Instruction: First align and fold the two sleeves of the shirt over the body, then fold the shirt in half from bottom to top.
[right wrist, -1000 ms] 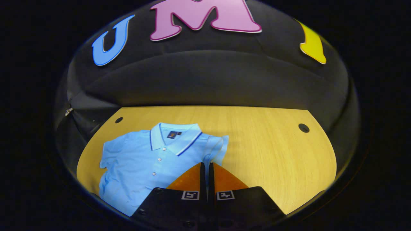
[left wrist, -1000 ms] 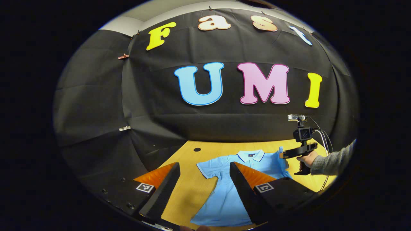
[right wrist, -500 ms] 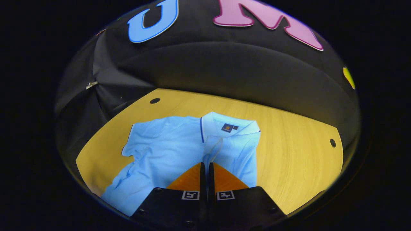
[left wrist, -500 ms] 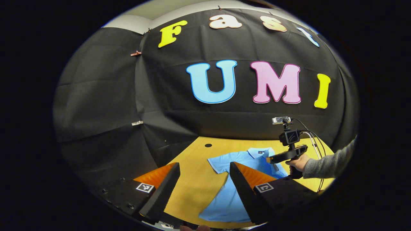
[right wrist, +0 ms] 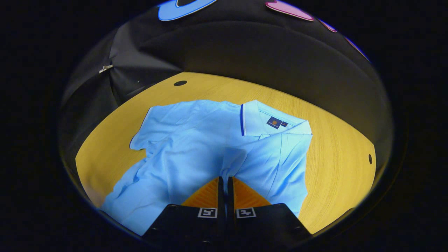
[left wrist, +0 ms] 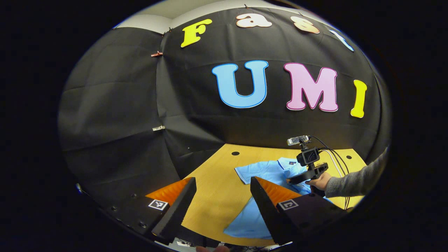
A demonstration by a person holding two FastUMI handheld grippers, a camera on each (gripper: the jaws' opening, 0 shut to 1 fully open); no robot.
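1. Two fingers of my left gripper (left wrist: 220, 196) stand wide apart at the bottom of the left gripper view, holding nothing; the blue shirt (left wrist: 266, 175) lies on the wooden table (left wrist: 213, 196), lower right.
2. My right gripper (right wrist: 225, 182), bottom centre of the right gripper view, is pinched together, seemingly on the shirt's folded-in sleeve (right wrist: 266, 164).

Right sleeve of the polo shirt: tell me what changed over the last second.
The right gripper, shut on the right sleeve, carried it from beside the collar across onto the polo shirt body. The left sleeve stayed spread out, and the left gripper stayed open, holding nothing.
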